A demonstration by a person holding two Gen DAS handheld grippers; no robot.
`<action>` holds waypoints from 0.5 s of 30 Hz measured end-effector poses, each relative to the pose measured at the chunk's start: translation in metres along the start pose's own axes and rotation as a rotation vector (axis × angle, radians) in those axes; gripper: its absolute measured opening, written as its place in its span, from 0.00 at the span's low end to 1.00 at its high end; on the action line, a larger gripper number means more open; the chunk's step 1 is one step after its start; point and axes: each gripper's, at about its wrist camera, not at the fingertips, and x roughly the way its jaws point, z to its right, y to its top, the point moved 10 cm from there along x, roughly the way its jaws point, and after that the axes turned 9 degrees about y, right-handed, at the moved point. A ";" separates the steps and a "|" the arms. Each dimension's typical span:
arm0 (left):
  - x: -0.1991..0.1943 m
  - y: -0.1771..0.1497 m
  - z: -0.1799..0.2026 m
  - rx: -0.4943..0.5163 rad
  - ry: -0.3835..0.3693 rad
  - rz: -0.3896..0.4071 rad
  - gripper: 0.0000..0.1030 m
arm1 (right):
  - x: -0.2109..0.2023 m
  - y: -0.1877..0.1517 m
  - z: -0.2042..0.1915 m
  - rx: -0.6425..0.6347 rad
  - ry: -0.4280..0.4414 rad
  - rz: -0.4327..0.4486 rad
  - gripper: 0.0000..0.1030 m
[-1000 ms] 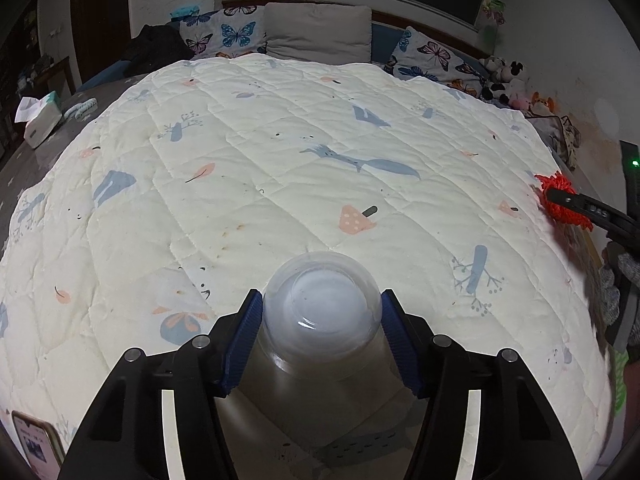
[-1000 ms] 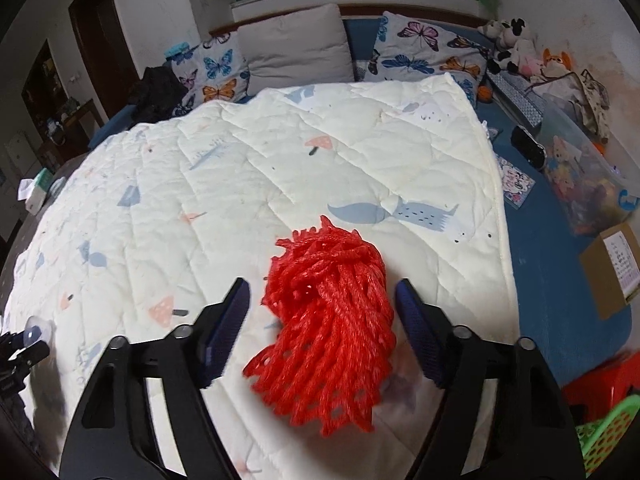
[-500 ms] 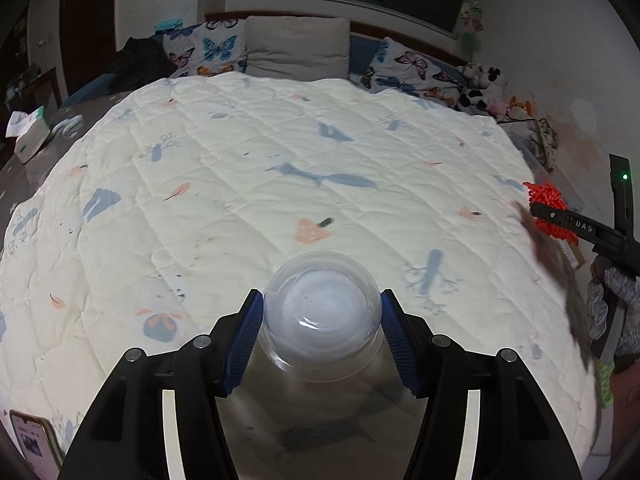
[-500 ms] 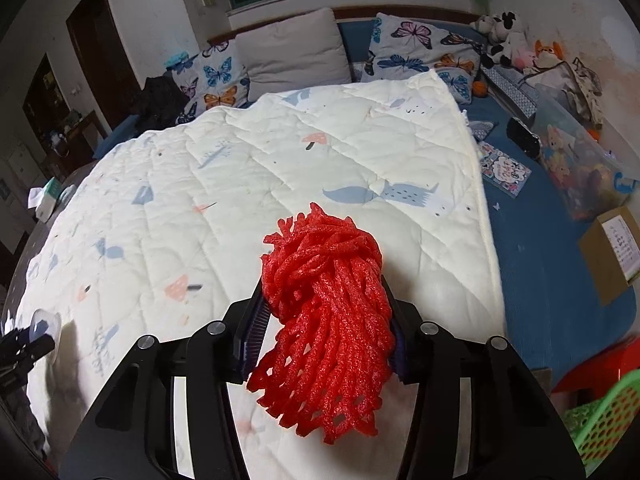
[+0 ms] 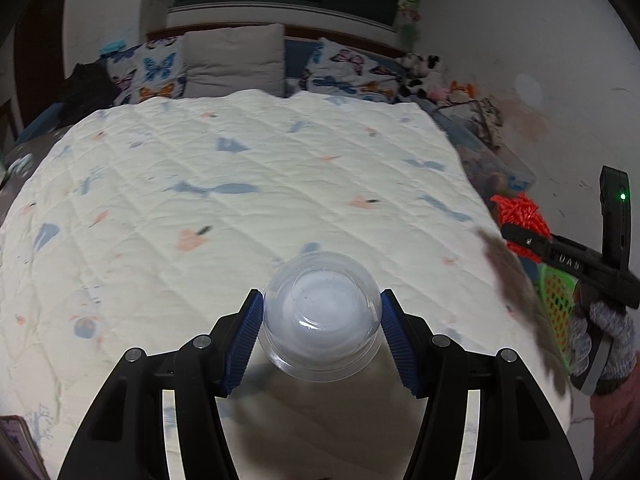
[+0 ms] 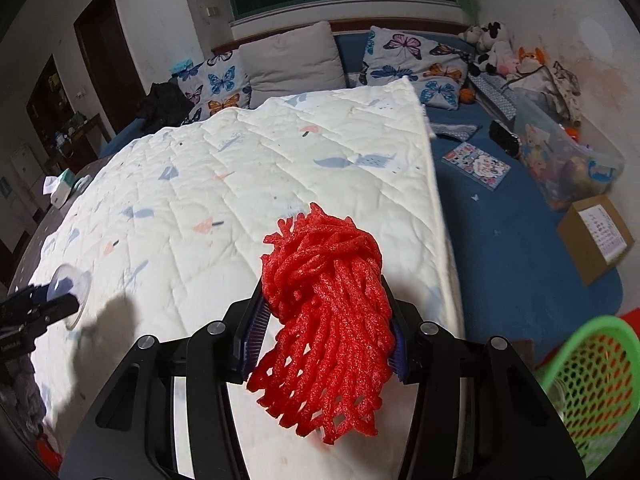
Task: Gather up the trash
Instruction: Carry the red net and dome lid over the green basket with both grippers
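Here, in the left wrist view, the left gripper (image 5: pixel 322 330) is closed on a clear plastic cup (image 5: pixel 320 322). The blue pads (image 5: pixel 250 338) press the cup's sides at 9 and 3 o'clock, and the cup's base faces the camera. The cup is held above the near end of the quilt (image 5: pixel 240 200), at 6 o'clock in the frame. At 3 o'clock, the right gripper (image 5: pixel 520 236) appears edge-on past the quilt's right border, clamped on a red foam net (image 5: pixel 516 210). A gloved hand (image 5: pixel 604 340) grips its handle at 4 o'clock. Part of a green basket (image 5: pixel 554 300) shows just below that gripper. Pillows (image 5: pixel 234 60) lie at 12 o'clock.

In the right wrist view, the right gripper (image 6: pixel 326 334) holds the net (image 6: pixel 328 312) between its narrowly set fingers. The net bulges above the pads and hangs down in front of them, at the centre of the frame, over the quilt's (image 6: pixel 240 184) right edge. The basket (image 6: pixel 588 384) stands at 4 o'clock, low beside the bed and near the gripper. At 9 o'clock, the left gripper (image 6: pixel 60 300) is visible with the cup (image 6: pixel 70 290) in its grip. A cardboard box (image 6: pixel 596 236) sits at 3 o'clock on the blue sheet (image 6: pixel 500 240), and a book (image 6: pixel 476 164) lies at 2 o'clock.
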 end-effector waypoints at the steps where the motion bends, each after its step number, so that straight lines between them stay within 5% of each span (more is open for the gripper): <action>1: -0.002 0.000 0.007 0.010 -0.010 0.002 0.56 | -0.005 -0.003 0.001 0.001 -0.002 0.002 0.49; 15: -0.014 -0.003 0.111 0.137 -0.139 0.007 0.56 | -0.083 -0.059 0.057 0.093 -0.113 0.046 0.50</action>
